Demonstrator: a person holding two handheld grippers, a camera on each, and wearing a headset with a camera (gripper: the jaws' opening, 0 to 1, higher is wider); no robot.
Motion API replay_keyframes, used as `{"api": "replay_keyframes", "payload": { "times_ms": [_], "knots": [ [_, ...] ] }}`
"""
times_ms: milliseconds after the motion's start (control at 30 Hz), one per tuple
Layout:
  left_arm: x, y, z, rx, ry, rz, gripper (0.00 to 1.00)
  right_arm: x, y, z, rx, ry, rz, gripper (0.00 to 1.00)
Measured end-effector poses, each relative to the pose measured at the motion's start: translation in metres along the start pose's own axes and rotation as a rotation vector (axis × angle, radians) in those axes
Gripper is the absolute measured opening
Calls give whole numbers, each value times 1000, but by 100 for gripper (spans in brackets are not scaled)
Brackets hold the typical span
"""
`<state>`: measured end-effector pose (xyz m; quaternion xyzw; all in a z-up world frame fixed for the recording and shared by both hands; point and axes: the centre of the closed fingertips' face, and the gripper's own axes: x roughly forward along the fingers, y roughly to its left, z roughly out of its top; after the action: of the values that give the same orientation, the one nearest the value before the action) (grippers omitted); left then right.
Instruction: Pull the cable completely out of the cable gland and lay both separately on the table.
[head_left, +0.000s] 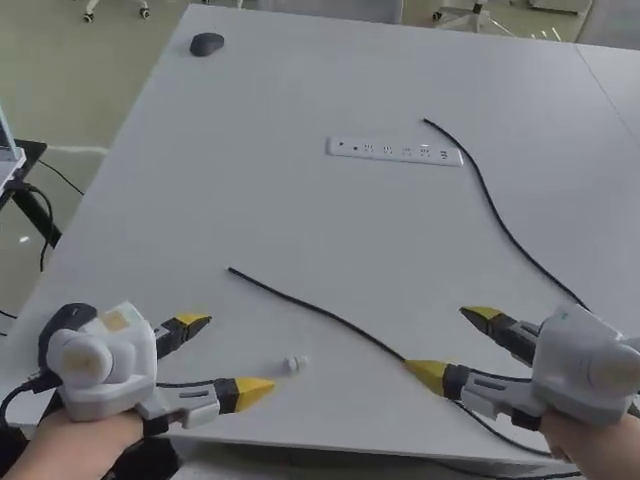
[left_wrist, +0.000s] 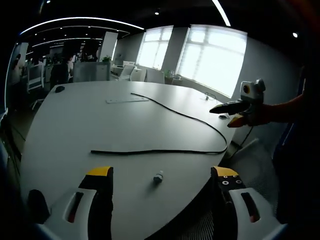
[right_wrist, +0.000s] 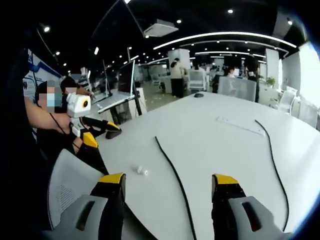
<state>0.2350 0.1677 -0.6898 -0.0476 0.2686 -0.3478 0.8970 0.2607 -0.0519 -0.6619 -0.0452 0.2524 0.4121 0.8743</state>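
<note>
The left tongs (head_left: 222, 355) hang over the near table edge at 7 o'clock in the head view. They are released, their yellow-tipped jaws spread wide with nothing between them. At 3 o'clock from them, just beside the lower jaw tip, the small white plastic cable gland (head_left: 295, 364) lies alone on the pale grey table (head_left: 300, 220). In the left gripper view it sits just ahead of the two jaw tips, midway between them. The thin black cable (head_left: 320, 310) lies apart from the gland, at its 1 o'clock. It runs from a free end at 10 o'clock down toward 4 o'clock and passes under the lower jaw of the right tongs (head_left: 452, 341). These are also released, jaws wide apart and holding nothing, with the gland well clear at their 9 o'clock. Farther back at 12 o'clock lies a flat white power strip (head_left: 395, 151), and a black computer mouse (head_left: 207, 44) sits at 11 o'clock.
</note>
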Motion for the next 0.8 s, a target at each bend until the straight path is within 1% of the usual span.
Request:
{"api": "replay_keyframes", "payload": {
  "times_ms": [67,167,233,267,367,467,533,633,733,800],
  "knots": [
    [-3,-1,-1,-2,-5,1,81,-6,2,-4,-3,-5,4,72],
    [-8,-5,-1,-1,-9,0,82,-13,2,-11,23,-4,9,75],
    [-10,-5,-3,8,-7,4,84,-16,2,-15,36,-5,8,76],
    [-11,-5,-4,8,-6,5,84,-18,2,-19,55,-7,2,77],
    [-12,-6,-4,14,-3,7,85,-21,5,-25,65,-1,4,80],
    [-12,-8,-5,18,5,4,89,-24,10,-27,55,6,9,85],
    [-11,-9,-8,19,14,-3,91,-25,11,-29,61,10,11,88],
    [-12,-11,-11,31,36,-4,92,-25,9,-32,81,16,2,90],
    [-12,-10,-13,23,48,-2,94,-25,9,-36,98,21,3,94],
    [-12,-8,-15,12,59,4,96,-25,10,-39,96,36,5,95]
  ]
}}
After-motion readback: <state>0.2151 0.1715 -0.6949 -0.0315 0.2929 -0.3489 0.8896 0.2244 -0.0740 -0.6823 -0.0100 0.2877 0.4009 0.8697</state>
